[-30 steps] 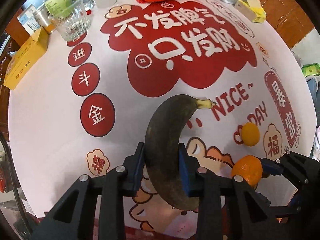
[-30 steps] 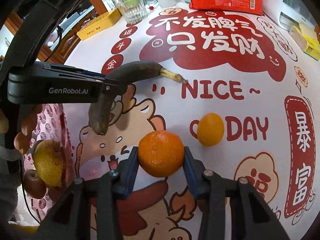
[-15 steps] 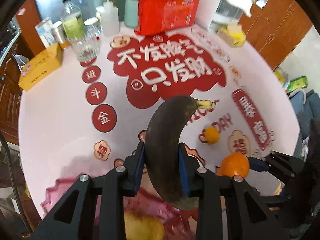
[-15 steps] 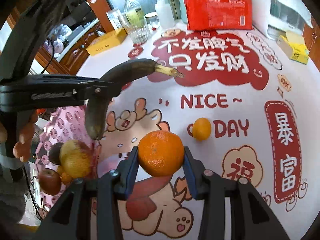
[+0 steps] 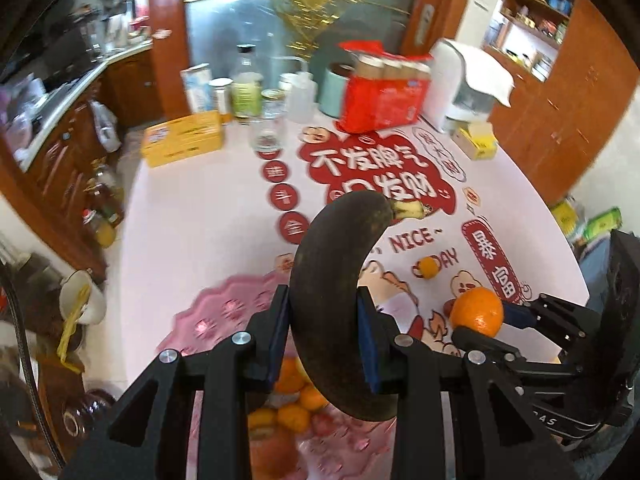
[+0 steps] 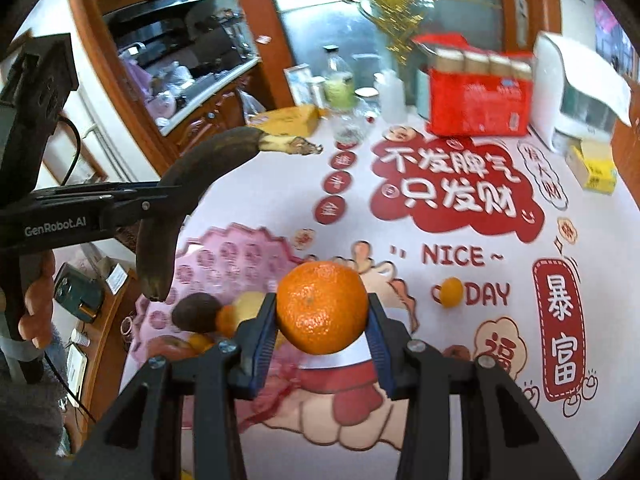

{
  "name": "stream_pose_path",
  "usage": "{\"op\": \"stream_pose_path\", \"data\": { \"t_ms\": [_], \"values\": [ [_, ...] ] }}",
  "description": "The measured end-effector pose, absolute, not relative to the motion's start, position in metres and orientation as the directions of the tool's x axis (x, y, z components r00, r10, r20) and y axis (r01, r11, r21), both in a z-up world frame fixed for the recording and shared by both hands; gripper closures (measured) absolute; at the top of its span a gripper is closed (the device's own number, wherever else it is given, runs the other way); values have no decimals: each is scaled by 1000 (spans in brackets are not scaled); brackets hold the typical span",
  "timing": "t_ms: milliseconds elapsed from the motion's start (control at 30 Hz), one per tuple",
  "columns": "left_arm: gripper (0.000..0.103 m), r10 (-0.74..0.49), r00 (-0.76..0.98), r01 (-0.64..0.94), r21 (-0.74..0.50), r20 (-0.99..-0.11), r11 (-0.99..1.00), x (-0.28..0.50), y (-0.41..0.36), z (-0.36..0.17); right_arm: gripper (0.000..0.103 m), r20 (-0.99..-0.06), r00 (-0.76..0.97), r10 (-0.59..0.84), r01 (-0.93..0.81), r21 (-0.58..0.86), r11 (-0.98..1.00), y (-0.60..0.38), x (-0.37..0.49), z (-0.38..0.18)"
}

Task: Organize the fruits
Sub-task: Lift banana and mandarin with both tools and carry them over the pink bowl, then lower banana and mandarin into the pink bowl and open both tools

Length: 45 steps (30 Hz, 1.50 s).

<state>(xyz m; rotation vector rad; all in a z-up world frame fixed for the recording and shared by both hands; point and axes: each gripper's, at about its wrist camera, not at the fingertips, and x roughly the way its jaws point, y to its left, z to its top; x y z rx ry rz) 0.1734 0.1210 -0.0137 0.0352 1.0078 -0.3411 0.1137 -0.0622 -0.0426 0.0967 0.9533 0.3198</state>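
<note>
Jaws clamp banana and orange above pink tray; I'd lower each into gaps before releasing.

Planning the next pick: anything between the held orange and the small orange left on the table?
Nothing: in the right wrist view, only bare printed tablecloth separates the orange and small orange.

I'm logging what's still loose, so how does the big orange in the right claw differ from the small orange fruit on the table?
The big round orange is clamped off the table in the right claw; the small orange fruit lies free on the printed tablecloth. The big one looks much larger and deeper orange, the small one yellower. Both are round citrus outside the pink tray.
</note>
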Motion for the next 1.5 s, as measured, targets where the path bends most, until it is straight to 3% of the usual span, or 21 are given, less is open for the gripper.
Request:
{"op": "stream_pose_path", "data": {
  "t_ms": [300,700,1067,1500],
  "values": [
    [73,-192,527,184,-110,-828,977,135,178,-19,61,-777,526,345,-290,217,932,-17,97,-34],
    [73,-148,472,67,-133,-869,989,112,227,-76,61,-824,470,318,-318,177,931,28,88,-63],
    [73,-104,446,9,-112,-889,994,114,236,-118,61,-867,422,265,-323,129,938,49,93,-94],
    [73,-119,444,-33,-149,-888,988,111,243,-144,61,-902,316,295,-306,198,931,49,101,-119]
  ]
}}
